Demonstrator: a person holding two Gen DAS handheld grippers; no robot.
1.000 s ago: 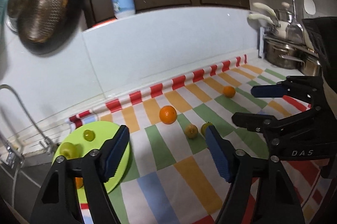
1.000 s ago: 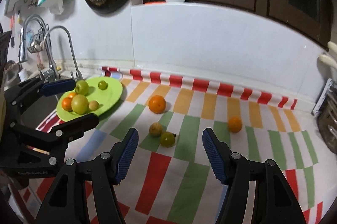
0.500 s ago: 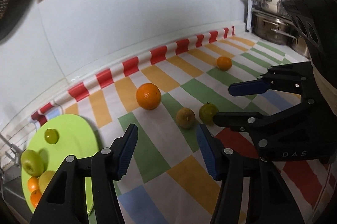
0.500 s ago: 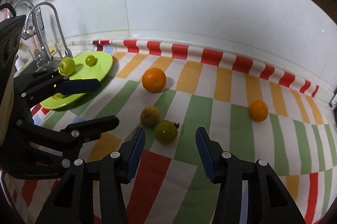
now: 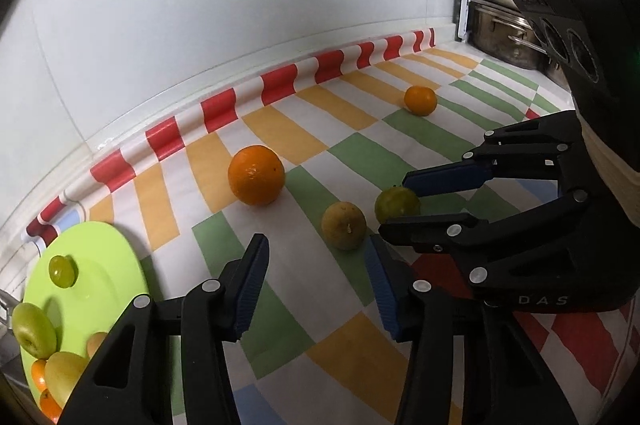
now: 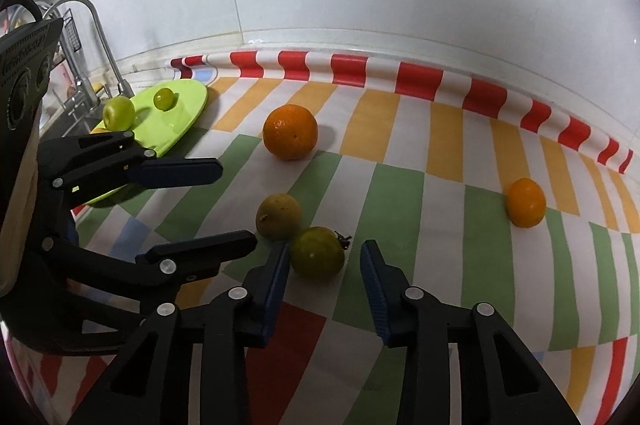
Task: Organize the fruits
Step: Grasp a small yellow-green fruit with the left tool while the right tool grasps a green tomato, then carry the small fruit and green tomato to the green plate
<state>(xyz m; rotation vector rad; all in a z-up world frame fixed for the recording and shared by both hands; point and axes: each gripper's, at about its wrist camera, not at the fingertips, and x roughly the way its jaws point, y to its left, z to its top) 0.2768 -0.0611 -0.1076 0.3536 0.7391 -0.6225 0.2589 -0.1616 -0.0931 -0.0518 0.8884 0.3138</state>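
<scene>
Fruit lies loose on the checked cloth (image 6: 400, 193) — both grippers closing, neither gripping yet. The right gripper (image 6: 324, 261) brackets the green fruit (image 6: 318, 252); the left gripper (image 5: 316, 265) nears the yellowish fruit (image 5: 344, 225). Best to centre each before squeezing, then carry to the green plate (image 5: 108, 257).

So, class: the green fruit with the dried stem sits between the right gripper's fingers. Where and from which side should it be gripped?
Grip the green fruit across its round middle, coming from above and in front as the right gripper does, jaws closing. The stem points sideways, and the yellowish fruit crowds its far left.
</scene>
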